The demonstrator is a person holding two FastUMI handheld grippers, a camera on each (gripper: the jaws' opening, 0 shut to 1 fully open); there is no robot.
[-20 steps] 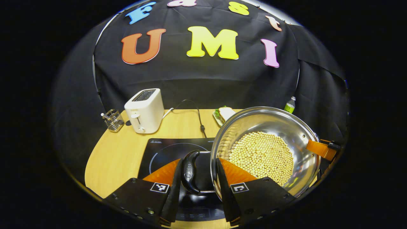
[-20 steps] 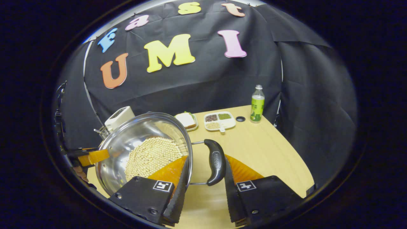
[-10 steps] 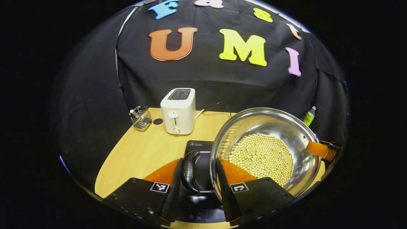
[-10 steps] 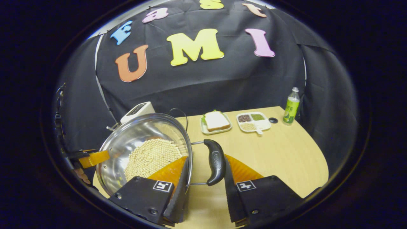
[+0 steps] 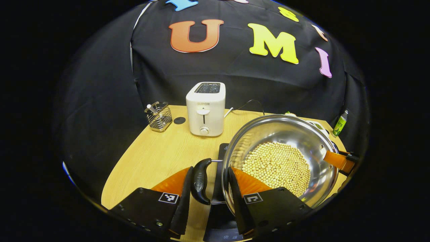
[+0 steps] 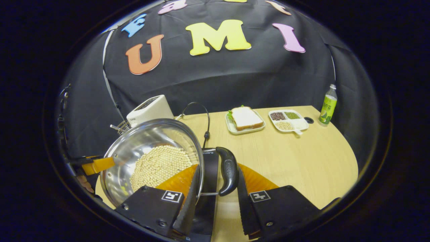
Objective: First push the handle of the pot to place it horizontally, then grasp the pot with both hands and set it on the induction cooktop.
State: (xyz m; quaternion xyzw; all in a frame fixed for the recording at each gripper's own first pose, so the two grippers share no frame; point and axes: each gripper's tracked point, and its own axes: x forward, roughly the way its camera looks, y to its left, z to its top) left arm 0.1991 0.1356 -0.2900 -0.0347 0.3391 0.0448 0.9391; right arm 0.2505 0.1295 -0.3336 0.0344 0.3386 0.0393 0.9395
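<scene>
Carrying pot [image 5: 280,161] w/ both grippers: left gripper [image 5: 209,191] clamped over left handle [image 5: 200,181], right gripper [image 6: 216,191] over right handle [image 6: 227,171], keeping beans level. Pot's over cooktop [image 6: 210,161], toaster [image 5: 205,108] at 11 o'clock.

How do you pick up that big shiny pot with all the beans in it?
Hold the pot by its two black side handles, one gripper from each side. The loops stick out past the round rim, so the fingers can close around them. It is already held that way here.
</scene>
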